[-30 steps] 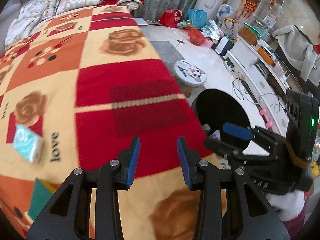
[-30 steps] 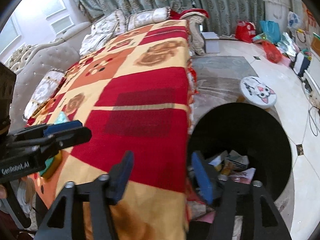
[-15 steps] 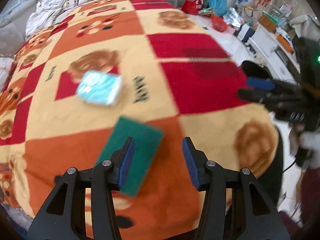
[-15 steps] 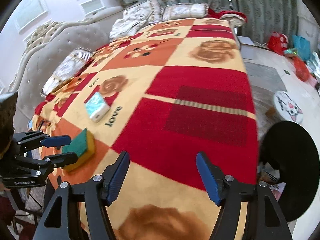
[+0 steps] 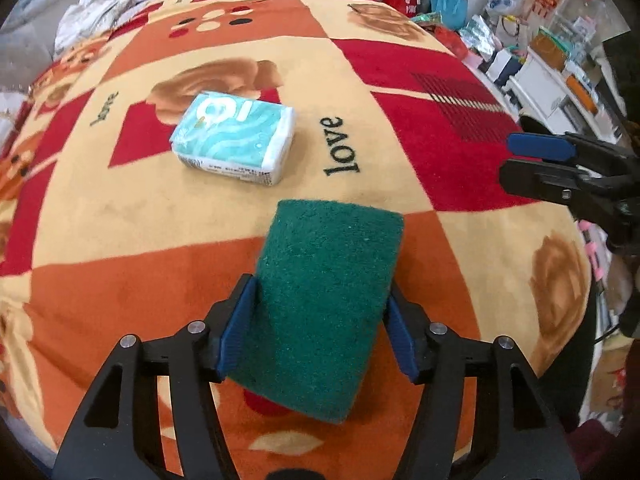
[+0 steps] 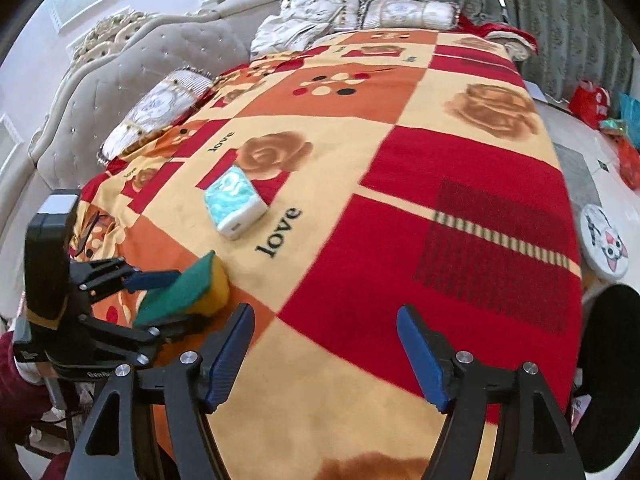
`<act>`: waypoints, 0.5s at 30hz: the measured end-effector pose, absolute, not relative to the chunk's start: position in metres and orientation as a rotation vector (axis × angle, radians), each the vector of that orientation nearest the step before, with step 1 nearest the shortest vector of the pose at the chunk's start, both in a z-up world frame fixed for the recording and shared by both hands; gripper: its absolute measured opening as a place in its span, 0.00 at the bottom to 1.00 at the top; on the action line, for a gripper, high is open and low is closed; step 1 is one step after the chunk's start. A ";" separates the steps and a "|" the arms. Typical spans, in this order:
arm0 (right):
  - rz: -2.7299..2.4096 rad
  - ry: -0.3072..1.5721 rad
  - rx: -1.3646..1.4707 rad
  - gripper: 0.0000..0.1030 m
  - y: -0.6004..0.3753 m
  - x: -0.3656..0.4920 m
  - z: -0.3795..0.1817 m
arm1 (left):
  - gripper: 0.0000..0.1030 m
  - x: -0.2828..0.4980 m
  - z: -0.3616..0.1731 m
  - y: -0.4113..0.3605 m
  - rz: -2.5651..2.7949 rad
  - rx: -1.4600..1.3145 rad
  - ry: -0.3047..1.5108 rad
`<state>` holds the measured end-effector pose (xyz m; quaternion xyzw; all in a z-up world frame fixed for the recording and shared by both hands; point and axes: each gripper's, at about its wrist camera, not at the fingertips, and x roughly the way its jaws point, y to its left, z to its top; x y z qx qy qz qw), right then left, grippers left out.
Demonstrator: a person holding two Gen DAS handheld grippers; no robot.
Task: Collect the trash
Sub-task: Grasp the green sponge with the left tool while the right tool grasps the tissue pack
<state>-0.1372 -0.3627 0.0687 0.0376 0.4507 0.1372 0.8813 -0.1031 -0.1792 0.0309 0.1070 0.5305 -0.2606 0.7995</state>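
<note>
A green and yellow scrub sponge (image 5: pixel 324 292) lies on the patterned blanket, tilted up, between the two fingers of my left gripper (image 5: pixel 316 332). The blue pads touch its sides. It also shows in the right wrist view (image 6: pixel 188 288) with the left gripper (image 6: pixel 160 300) around it. A teal and white tissue pack (image 5: pixel 234 138) lies beyond the sponge, also seen in the right wrist view (image 6: pixel 235 207). My right gripper (image 6: pixel 326 356) is open and empty above the blanket's front right part; it shows in the left wrist view (image 5: pixel 536 160).
The red, orange and cream blanket (image 6: pixel 400 160) covers a bed or sofa with cushions (image 6: pixel 156 104) at the back. A black trash bin (image 6: pixel 612 380) stands at the right edge by a cat-face stool (image 6: pixel 604 242). Bags and clutter (image 5: pixel 480 28) lie on the floor.
My left gripper has swung left from the bin side and moved down onto the sponge, fingers now around it. My right gripper has swung left from over the bin and opened wider.
</note>
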 end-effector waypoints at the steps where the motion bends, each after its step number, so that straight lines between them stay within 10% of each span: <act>1: 0.295 0.938 0.074 0.69 -0.358 -0.133 0.069 | 0.57 -0.102 0.034 -0.175 -0.562 0.202 1.139; 15: 0.489 0.927 -0.075 0.69 -0.256 -0.040 0.053 | 0.50 -0.074 0.065 -0.089 -0.310 0.032 1.091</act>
